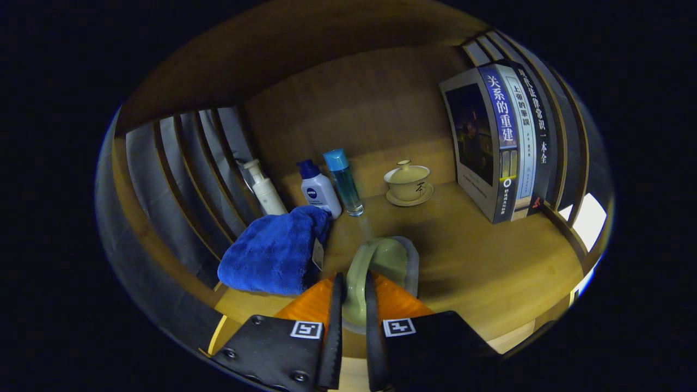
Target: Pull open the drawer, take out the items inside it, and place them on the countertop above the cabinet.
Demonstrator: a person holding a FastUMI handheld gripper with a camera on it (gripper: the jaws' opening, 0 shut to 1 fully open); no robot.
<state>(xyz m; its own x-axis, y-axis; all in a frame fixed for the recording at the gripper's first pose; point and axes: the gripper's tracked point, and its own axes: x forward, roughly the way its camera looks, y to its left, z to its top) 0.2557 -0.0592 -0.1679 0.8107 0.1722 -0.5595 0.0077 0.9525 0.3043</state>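
Observation:
My gripper (pixel 354 283) is shut on a pale green cup-like item (pixel 384 257); both fingers press on its curved handle-like part. The item hangs low over the wooden countertop (pixel 479 261), or rests on it; I cannot tell which. Its body reaches just ahead of the fingertips. A crumpled blue towel (pixel 272 253) lies on the countertop immediately left of the fingers.
Beyond the towel stand a white pump bottle (pixel 265 190), a white bottle with a dark blue cap (pixel 318 190) and a clear blue bottle (pixel 343 182). A lidded cream teacup on a saucer (pixel 408 182) sits further back. Upright books (pixel 498 141) stand at the right. Slatted wooden walls (pixel 190 174) flank the shelf.

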